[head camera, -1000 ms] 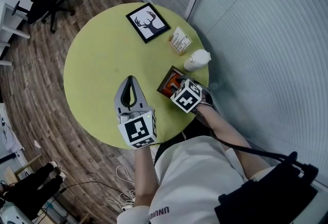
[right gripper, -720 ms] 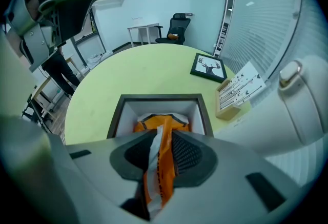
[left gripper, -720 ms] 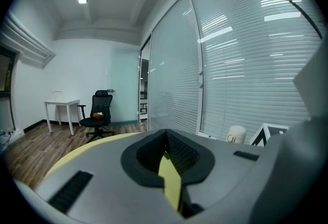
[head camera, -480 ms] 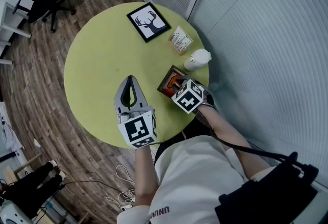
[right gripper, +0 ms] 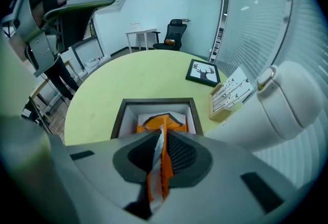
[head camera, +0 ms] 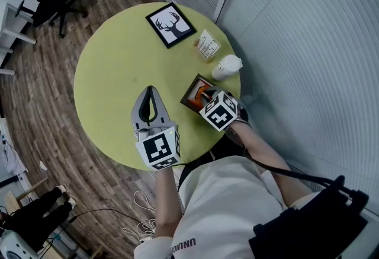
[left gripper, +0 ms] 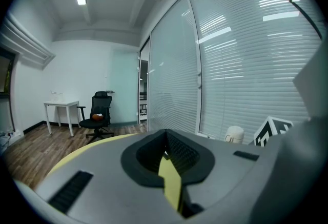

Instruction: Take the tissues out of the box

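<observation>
We judge the tissue pack (right gripper: 161,120) to be light and soft: thin, crinkly film around a springy wad. It should lift with little effort, but it may slip or tear if pulled by too small a fold. The best hold looks to be the raised top fold of the wrapper, taken deep between the pads rather than at its very edge. The right gripper (right gripper: 163,138) has it there. Its fingers (right gripper: 180,154) are closing, with a flattened strip of film pinched between them.

The pack is orange with white, and the rest of it sits inside the box (right gripper: 118,120). The box is dark-rimmed, white-lined and open at the top, and stands on the yellow-green surface (right gripper: 128,82). The left gripper (head camera: 150,98) is well apart over the surface, fingers together and holding nothing.
</observation>
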Available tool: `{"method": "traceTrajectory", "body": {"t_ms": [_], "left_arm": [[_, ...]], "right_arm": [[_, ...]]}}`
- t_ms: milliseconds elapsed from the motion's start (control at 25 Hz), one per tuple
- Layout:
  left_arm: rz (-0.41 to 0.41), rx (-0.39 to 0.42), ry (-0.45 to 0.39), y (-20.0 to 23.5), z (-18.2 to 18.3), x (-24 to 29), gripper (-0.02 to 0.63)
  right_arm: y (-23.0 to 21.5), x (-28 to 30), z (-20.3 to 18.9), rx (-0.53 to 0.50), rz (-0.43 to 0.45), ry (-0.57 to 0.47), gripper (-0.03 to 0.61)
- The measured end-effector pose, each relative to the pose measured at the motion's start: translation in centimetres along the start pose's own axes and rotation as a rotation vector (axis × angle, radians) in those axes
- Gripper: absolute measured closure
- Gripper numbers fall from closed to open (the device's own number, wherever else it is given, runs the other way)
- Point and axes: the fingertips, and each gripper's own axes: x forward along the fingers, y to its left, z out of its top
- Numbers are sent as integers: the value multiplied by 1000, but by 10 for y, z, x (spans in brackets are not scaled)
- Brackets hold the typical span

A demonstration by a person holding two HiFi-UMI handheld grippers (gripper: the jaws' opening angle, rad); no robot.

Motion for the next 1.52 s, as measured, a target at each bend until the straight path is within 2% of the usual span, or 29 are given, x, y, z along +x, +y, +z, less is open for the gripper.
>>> {"method": "traceTrajectory", "body": {"t_ms": [1520], "left_arm": [[9, -1, -26, -15, 5, -13, 601]], "right_arm": [[-3, -47, 20, -14, -11, -146, 546]]}}
